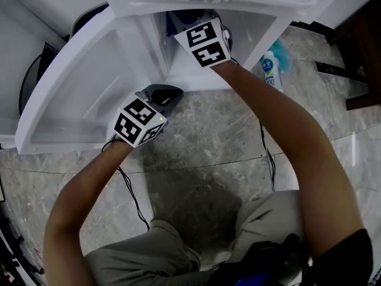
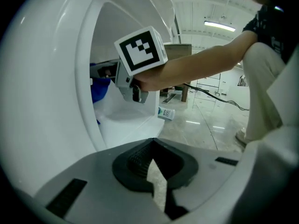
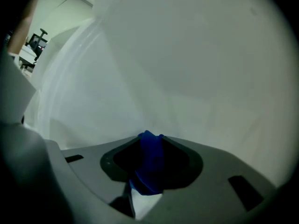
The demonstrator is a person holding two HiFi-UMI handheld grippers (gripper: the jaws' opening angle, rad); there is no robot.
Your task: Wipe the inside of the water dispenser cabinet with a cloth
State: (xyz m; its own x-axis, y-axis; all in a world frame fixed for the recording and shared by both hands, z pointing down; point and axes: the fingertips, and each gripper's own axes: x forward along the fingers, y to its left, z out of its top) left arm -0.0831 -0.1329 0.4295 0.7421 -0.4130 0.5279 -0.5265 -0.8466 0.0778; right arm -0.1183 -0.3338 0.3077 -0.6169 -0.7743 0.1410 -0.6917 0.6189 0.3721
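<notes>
**Head view, from above.** A grey marbled floor (image 1: 208, 154) fills the middle and lower frame. Across the top stands the white water dispenser cabinet (image 1: 256, 25). Its door (image 1: 71, 94) is swung open toward the upper left. The person's knees appear at the bottom edge, and both forearms reach upward in the frame.

**Right gripper** (image 1: 189, 18). It reaches into the cabinet opening at top centre, with its marker cube at the opening's edge. In the right gripper view the jaws (image 3: 150, 141) are clamped on a folded blue cloth (image 3: 150, 167). A white cabinet wall (image 3: 196, 69) fills the frame just beyond the cloth. Whether the cloth touches that wall cannot be told. The left gripper view shows the same gripper (image 2: 105, 73) from the side at centre left, with the cloth (image 2: 99, 88) blue at its tip, above the cabinet's white bottom (image 2: 126, 120).

**Left gripper** (image 1: 168, 94). It sits left of centre, just beside the door's lower edge and outside the opening. In its own view the jaws (image 2: 150, 146) are together, with nothing between them.

**Smaller items.** A white bottle (image 1: 271, 70) with a blue label lies on the floor at the upper right, beside the cabinet; it also shows at mid-frame in the left gripper view (image 2: 166, 113). Thin black cables (image 1: 134, 198) trail from the grippers.
</notes>
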